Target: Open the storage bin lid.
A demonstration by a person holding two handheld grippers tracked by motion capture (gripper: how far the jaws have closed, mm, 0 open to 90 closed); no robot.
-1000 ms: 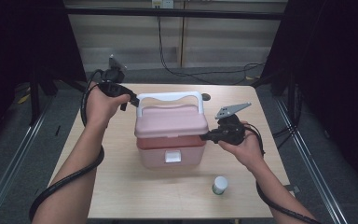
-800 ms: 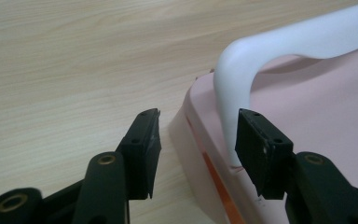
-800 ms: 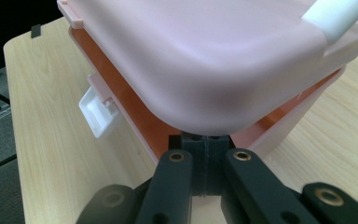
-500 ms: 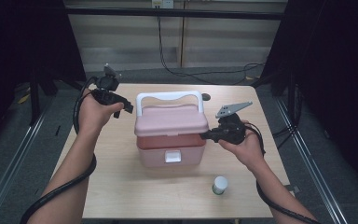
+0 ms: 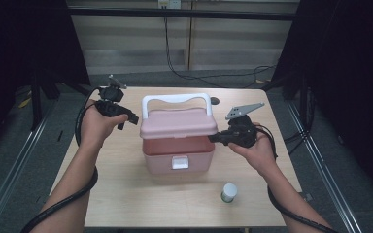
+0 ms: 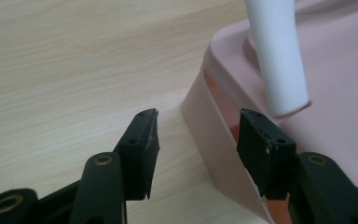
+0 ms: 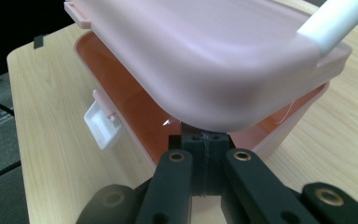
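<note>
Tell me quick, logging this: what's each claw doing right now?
Left claw: open, holding nothing, its jaws either side of the pink box's lid edge.
Right claw: closed, empty, tips under the raised lid's rim.

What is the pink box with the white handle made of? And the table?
The pink box with a lid looks like smooth moulded plastic: rounded edges, a soft sheen, and orange-pink see-through walls. Its white arched handle seems matt plastic too. The pale table looks like wood or a wood-look laminate, going by its fine grain lines; which one is hard to tell.
</note>
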